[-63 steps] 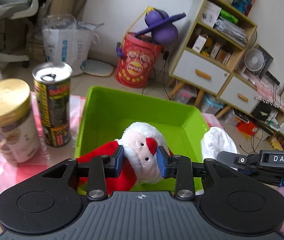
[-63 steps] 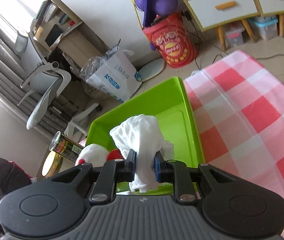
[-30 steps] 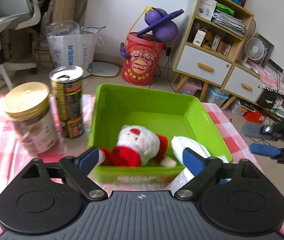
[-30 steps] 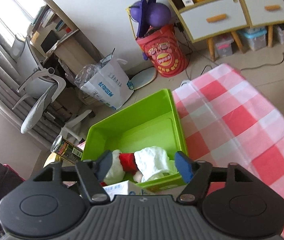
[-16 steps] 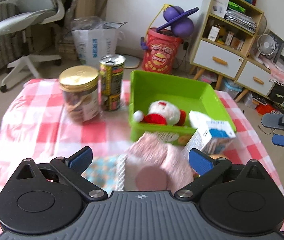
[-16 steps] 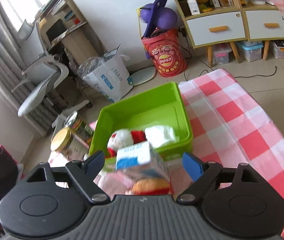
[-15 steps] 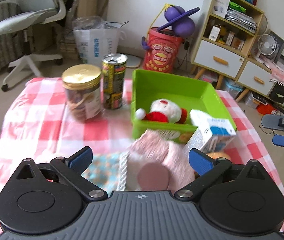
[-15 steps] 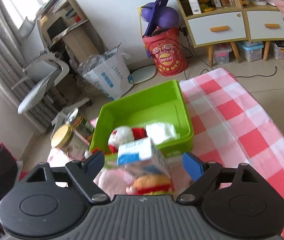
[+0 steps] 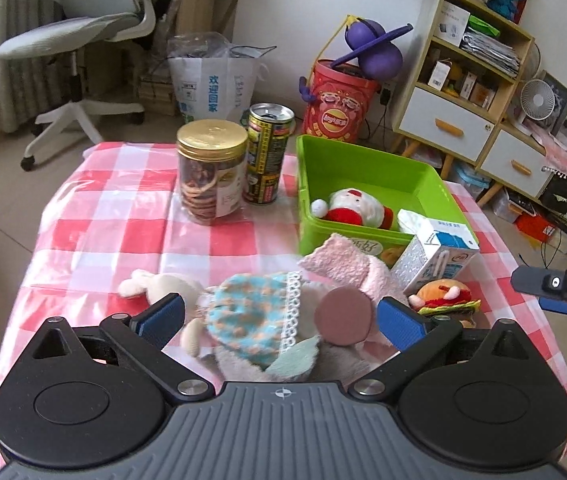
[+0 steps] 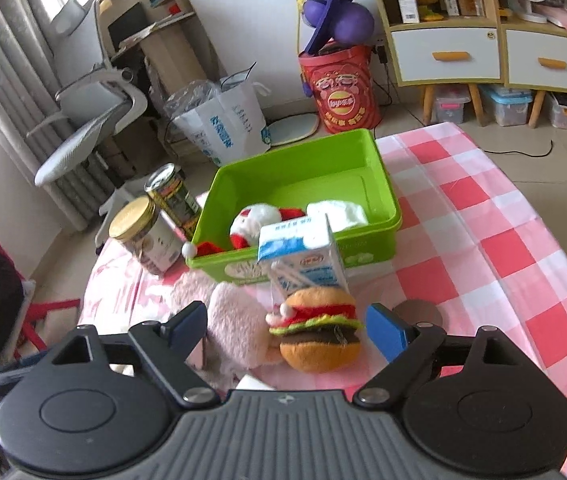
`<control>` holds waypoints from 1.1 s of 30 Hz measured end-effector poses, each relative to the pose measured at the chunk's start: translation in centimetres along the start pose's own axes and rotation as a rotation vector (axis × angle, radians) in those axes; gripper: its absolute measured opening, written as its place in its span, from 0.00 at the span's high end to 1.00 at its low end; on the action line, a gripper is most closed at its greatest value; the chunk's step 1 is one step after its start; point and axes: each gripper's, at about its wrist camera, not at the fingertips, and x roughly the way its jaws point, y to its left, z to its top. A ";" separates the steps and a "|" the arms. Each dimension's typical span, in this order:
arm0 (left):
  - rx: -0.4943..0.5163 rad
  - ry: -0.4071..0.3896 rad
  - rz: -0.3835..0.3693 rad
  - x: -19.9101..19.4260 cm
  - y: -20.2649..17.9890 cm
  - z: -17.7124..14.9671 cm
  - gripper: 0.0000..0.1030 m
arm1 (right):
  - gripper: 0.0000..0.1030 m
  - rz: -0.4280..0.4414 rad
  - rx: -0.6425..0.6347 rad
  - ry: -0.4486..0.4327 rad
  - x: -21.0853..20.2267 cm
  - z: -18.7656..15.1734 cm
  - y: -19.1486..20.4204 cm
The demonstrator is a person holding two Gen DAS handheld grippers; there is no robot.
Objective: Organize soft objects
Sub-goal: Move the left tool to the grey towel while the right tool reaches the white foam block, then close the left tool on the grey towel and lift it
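We held both grippers angled down over the desk [image 9: 95,208], above the checked cloth. The left gripper [image 9: 280,320] stood wide open, nothing gripped; its blue pads flanked a pink plush [image 9: 347,268] and a blue-dotted plush [image 9: 247,316] lying below, not pressed. The right gripper [image 10: 286,326] had just been opening wider and was open too, holding nothing; the burger plush [image 10: 317,332] sat between its pads on the cloth, apart from both. In the green bin [image 10: 307,168] lay the Santa plush [image 9: 353,206] and a white cloth [image 10: 337,212], side by side. A milk carton [image 10: 303,258] stood just in front of the bin, touching the burger plush; its print was too small to read. Left of the bin stood a gold-lidded jar [image 9: 211,172] and a can [image 9: 267,156], close together. On the floor, a red bucket [image 10: 341,84] showed a Lay's logo.
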 end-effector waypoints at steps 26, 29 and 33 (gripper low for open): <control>0.216 0.019 -0.007 1.2 4.5 -6.1 0.05 | 0.34 0.008 -0.242 0.063 1.5 -6.5 2.4; 0.215 0.021 -0.030 1.7 4.7 -6.5 0.05 | 0.34 -0.001 -0.264 0.092 2.2 -7.1 2.3; 0.229 0.010 -0.077 2.2 4.1 -6.7 0.05 | 0.34 -0.016 -0.282 0.133 3.3 -7.7 2.3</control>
